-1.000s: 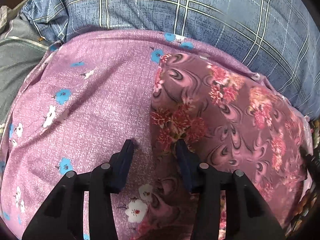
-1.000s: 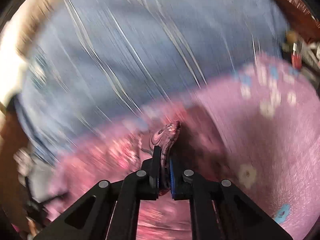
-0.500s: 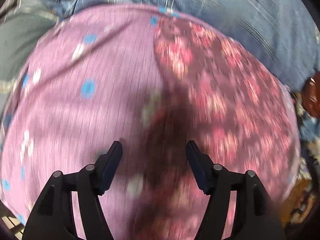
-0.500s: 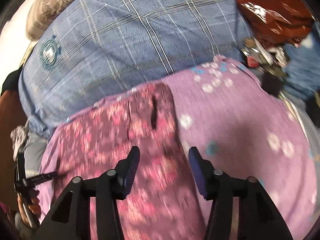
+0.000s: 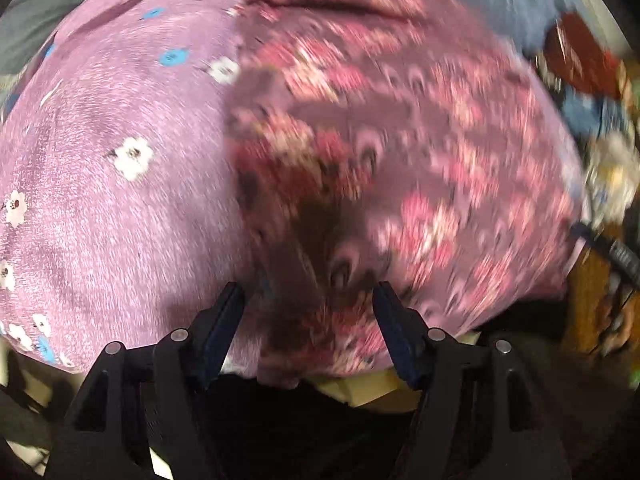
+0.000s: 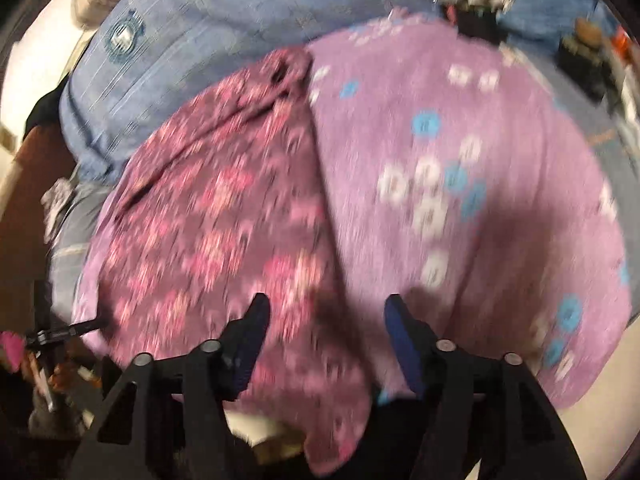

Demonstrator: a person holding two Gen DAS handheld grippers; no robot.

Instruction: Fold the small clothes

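A mauve cloth with red and pink flowers (image 5: 400, 152) lies folded on a lilac cloth with white and blue flowers (image 5: 112, 184). It also shows in the right wrist view (image 6: 216, 216), left of the lilac cloth (image 6: 480, 200). My left gripper (image 5: 308, 308) is open and empty above the near edge of the mauve cloth. My right gripper (image 6: 326, 318) is open and empty above the seam between the two cloths. Both views are blurred by motion.
A blue checked sheet (image 6: 240, 12) lies behind the cloths. Cluttered small items sit at the far right (image 6: 580, 48) and at the right in the left wrist view (image 5: 592, 92). The other gripper's tip (image 6: 60, 332) shows at the left edge.
My right gripper let go of the mauve cloth and opened, then drew back. My left gripper opened wider and pulled back toward the near edge of the cloths.
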